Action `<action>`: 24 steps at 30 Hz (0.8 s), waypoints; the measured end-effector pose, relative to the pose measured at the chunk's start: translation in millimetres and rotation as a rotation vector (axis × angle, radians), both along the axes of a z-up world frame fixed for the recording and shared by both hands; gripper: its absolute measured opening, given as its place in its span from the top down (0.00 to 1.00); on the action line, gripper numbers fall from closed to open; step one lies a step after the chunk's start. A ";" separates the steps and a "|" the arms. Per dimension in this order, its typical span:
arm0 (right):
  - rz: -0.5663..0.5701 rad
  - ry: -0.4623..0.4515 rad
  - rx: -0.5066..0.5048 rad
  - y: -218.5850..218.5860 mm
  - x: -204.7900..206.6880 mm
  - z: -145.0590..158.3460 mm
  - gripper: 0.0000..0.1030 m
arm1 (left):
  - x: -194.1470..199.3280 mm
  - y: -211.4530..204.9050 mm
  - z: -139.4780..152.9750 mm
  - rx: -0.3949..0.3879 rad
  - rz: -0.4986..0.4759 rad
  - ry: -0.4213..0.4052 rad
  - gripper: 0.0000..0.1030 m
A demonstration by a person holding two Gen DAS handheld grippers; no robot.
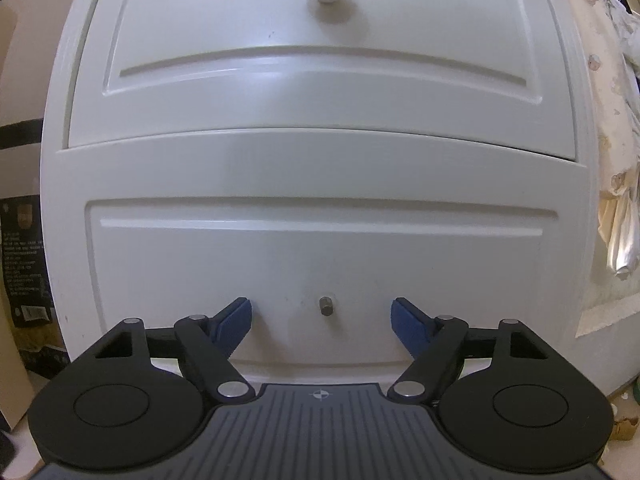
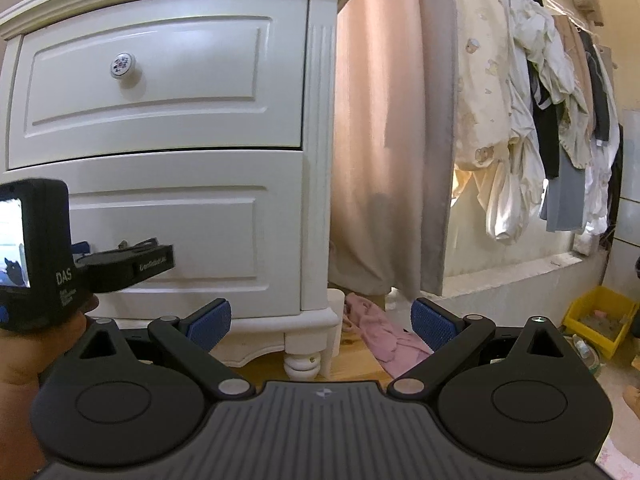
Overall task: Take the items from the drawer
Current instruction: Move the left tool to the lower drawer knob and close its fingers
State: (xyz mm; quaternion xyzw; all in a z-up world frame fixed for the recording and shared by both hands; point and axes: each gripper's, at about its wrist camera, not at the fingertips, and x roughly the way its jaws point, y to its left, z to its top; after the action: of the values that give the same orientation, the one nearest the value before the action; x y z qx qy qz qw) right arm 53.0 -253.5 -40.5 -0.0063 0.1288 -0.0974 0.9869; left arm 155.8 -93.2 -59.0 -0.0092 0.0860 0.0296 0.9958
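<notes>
L gripper spread wide, fingers either side of the bare metal stud on the lower drawer, not touching it. Drawer closed, at the nightstand's bottom edge. R gripper also spread, empty, off the nightstand's right corner.

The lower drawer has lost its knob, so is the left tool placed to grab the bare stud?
Probably yes: the left tool is open, its fingers either side of the metal stud on the lower drawer, nothing between.
</notes>
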 end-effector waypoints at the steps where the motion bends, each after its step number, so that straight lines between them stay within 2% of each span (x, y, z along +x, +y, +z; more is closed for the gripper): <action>1: -0.001 0.000 0.004 -1.4 0.5 -0.5 0.00 | -0.6 -0.6 0.0 0.002 -0.002 -0.005 0.24; 4: -0.001 0.009 0.014 -4.3 2.5 -3.7 0.00 | -3.7 -1.8 0.1 0.005 -0.017 -0.021 0.27; 5: 0.001 0.013 0.017 -5.2 3.5 -4.8 0.00 | -4.6 -2.4 0.0 0.007 -0.018 -0.023 0.33; 12: 0.004 0.013 0.029 -6.9 3.3 -7.6 0.00 | -8.0 -8.9 -0.9 0.049 0.021 -0.005 0.50; 15: 0.006 0.001 0.043 -8.2 1.4 -6.9 0.00 | -10.3 -19.2 8.8 0.049 0.025 0.024 0.62; 19: 0.007 -0.014 0.067 -11.9 -1.3 -5.2 0.00 | -15.6 -22.0 9.1 0.044 0.025 0.016 0.66; 21: 0.006 -0.015 0.074 -13.0 -2.3 -4.7 0.00 | -19.5 -24.8 6.6 0.073 0.026 0.009 0.75; 24: 0.005 -0.018 0.080 -14.2 -3.8 -4.7 0.00 | -20.8 -24.5 5.5 0.068 0.022 0.008 0.81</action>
State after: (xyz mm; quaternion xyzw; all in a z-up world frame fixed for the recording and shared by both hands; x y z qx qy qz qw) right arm 49.2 -267.7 -45.2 0.0339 0.1239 -0.0900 0.9876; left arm 134.9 -117.7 -53.5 0.0240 0.0888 0.0436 0.9948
